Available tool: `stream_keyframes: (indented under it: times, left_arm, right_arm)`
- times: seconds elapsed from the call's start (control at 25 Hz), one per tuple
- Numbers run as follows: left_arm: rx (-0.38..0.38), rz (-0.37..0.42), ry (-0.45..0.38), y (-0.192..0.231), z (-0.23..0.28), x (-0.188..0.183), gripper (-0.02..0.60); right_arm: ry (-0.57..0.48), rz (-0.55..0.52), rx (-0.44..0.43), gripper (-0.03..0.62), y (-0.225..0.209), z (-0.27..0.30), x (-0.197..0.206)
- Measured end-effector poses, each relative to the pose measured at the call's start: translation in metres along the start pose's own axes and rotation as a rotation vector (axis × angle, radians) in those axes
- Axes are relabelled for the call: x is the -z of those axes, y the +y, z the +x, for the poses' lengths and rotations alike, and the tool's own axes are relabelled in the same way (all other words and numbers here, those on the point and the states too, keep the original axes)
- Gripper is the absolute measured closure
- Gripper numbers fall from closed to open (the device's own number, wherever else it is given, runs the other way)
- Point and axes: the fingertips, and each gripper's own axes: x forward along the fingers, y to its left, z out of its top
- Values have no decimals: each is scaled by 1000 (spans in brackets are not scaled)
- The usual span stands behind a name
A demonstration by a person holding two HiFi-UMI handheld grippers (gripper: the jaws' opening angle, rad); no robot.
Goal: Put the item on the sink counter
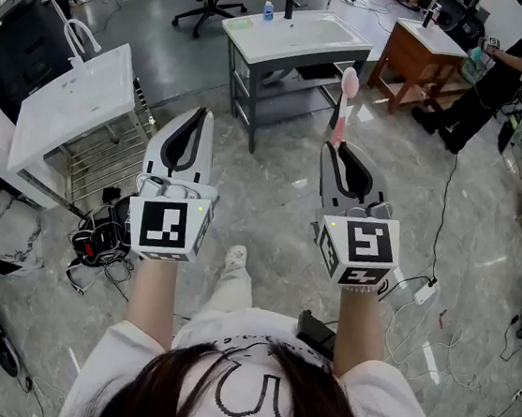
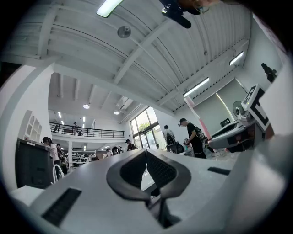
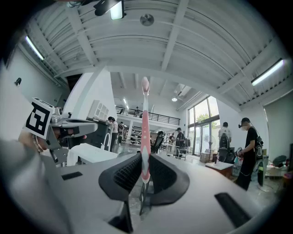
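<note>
Across an open stretch of grey floor from the sink counter [image 1: 262, 44], I hold both grippers out in front of me. My right gripper [image 3: 145, 157] has its pads pinched on the lower handle of a pink toothbrush [image 3: 145, 119], which stands upright, brush head at the top, its long axis crosswise to the jaws. My left gripper [image 2: 146, 153] carries nothing, its jaws brought together at the tips. The counter, a white basin top on a grey frame with a tap [image 1: 289, 4] and a small blue bottle [image 1: 268, 10] at its back, lies ahead and well apart, slightly left of the toothbrush, with the loaded right hand about as near as the left. By my judgement, the toothbrush needs carrying forward, then tipping to lie flat on the bare rim.
</note>
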Motion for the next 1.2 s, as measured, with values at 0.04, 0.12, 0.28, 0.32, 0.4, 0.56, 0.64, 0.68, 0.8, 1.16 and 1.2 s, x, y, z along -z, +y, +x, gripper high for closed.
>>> stream_keyframes:
  times: [0.04, 0.12, 0.28, 0.32, 0.4, 0.56, 0.64, 0.68, 0.8, 1.16, 1.2]
  left_arm:
    - [0, -3, -3, 3, 6, 2, 571]
    - [0, -7, -5, 10, 19, 8, 571]
    - [-3, -10, 3, 27, 47, 23, 571]
    - [-5, -13, 5, 33, 55, 28, 571]
    - [-12, -19, 14, 47, 75, 40, 571]
    - [-22, -31, 29, 82, 118, 67, 571]
    - [-18, -30, 29, 98, 142, 79, 571]
    - [-13, -29, 29, 107, 154, 85, 571]
    - [7, -26, 36, 132, 189, 101, 571]
    - [5, -32, 70, 181, 251, 140, 571]
    - [-1, -36, 73, 186, 255, 143, 571]
  right_arm:
    - [-1, -1, 2, 522, -2, 7, 0]
    - [-1, 0, 3, 522, -5, 22, 1]
    - [11, 13, -23, 522, -9, 57, 6]
    - [15, 21, -30, 522, -10, 69, 7]
    - [24, 29, -35, 522, -13, 96, 10]
    - [44, 31, -46, 522, -18, 156, 18]
    - [48, 30, -50, 522, -20, 187, 21]
    - [49, 30, -49, 522, -22, 204, 21]
    - [52, 36, -41, 522, -23, 250, 21]
    - [71, 47, -37, 522, -27, 332, 28]
    - [75, 48, -39, 522, -28, 338, 30]
